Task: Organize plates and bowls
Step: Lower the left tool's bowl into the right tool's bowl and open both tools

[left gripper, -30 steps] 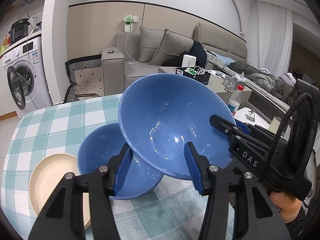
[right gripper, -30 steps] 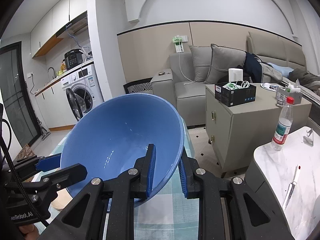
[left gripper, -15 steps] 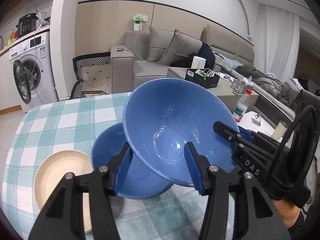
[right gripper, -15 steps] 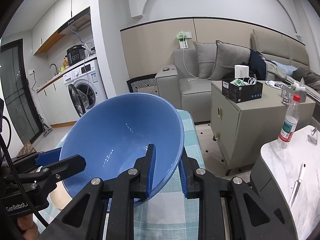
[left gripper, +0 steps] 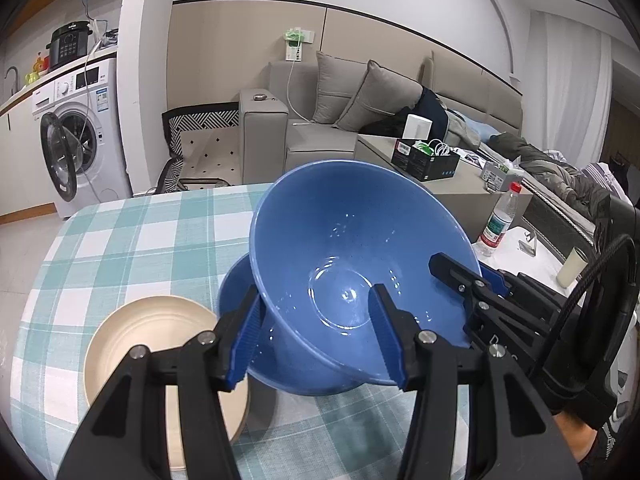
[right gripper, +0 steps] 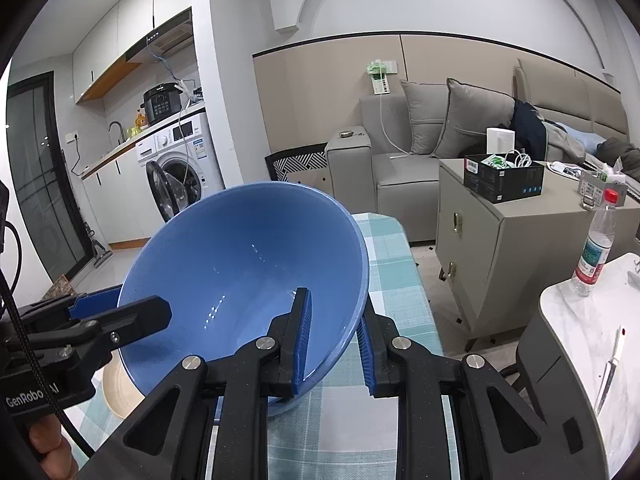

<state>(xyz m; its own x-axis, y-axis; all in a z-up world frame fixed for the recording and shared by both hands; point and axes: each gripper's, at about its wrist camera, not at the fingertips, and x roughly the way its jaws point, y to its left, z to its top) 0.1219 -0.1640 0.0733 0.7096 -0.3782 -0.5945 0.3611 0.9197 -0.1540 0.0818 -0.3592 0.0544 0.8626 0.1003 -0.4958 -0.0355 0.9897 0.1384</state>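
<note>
Grey sofa point(left gripper: 320, 136), washing machine point(left gripper: 76, 144), white walls, beige panelling.

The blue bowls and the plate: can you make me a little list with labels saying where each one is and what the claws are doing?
held bowl: tilted blue bowl, above the table
right claw: shut on the held bowl's rim
left claw: jaws either side of that bowl's rim, grip unclear
second bowl: blue bowl on the checked tablecloth, under the held one
plate: cream plate, beside the second bowl
</note>
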